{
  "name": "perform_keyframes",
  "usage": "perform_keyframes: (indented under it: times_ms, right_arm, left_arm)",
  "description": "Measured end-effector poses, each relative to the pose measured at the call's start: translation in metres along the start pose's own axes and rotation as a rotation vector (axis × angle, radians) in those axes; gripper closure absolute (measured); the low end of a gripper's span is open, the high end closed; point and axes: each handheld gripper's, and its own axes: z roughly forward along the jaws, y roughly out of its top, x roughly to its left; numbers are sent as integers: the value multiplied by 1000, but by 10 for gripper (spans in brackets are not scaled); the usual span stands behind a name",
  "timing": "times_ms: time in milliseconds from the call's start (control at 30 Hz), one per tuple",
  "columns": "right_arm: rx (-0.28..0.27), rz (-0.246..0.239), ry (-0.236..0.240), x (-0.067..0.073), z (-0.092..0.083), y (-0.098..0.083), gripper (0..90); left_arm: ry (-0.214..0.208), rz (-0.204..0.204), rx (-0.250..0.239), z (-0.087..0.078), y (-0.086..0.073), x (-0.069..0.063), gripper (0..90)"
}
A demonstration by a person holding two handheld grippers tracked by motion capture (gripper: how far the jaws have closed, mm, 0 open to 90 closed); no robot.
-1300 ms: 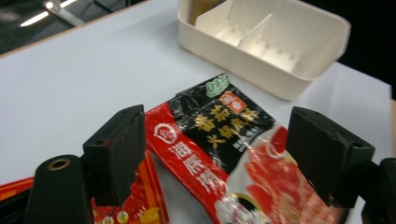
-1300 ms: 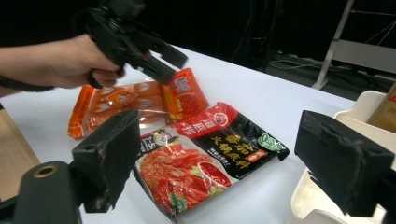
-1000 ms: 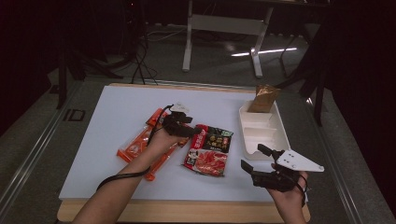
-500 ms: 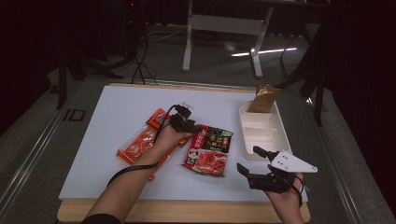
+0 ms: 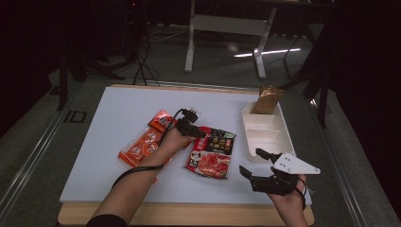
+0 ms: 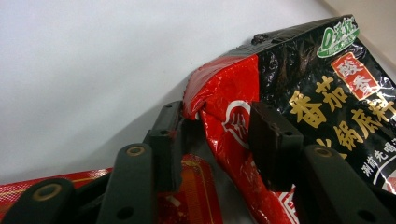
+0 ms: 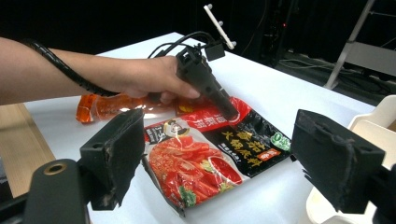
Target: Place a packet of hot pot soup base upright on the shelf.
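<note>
Closing our left tongs on the near-left corner of the red-and-black sauce packet, we have its folded edge between the jaws, which have just been narrowing; we cannot tell whether the pads press yet. From these tongs the packet's long axis runs toward our right tongs, which hover released just beyond its far end. It lies flat on the bench, printed face up.

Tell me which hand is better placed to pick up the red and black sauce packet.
Left. The left gripper already straddles a corner of the red and black sauce packet, jaws just closing, while the right gripper hovers open, clear of it.
</note>
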Motion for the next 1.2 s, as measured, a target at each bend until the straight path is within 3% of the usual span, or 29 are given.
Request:
perform_keyframes:
  times_ms: [100,167,200,233,333,367,567,967,1133,1200]
  right_arm:
    - [9,4,1,0,1,-1,176]
    - [12,3,0,0,2,-1,176]
    - [14,3,-3,-1,2,-1,176]
    - [15,4,-2,-1,2,-1,176]
    - [14,4,-3,-2,2,-1,176]
    - [13,4,-7,-2,2,-1,176]
    - [9,15,-23,-4,1,-1,175]
    - [-18,54,-50,-10,-2,1,125]
    - [-21,63,-56,-12,-4,1,105]
    - [-30,55,-66,-12,-6,2,105]
  left_arm:
    - [45,7,39,1,4,-5,621]
    - [45,13,49,1,6,-7,710]
    - [58,6,65,2,7,-11,710]
    - [65,9,68,2,8,-13,763]
    - [78,5,61,2,9,-17,810]
    - [77,18,44,1,9,-19,827]
    - [44,6,-20,-6,9,-23,867]
    - [6,12,-134,-41,5,-36,872]
    - [-3,32,-175,-55,4,-45,872]
    - [6,58,-193,-61,4,-52,873]
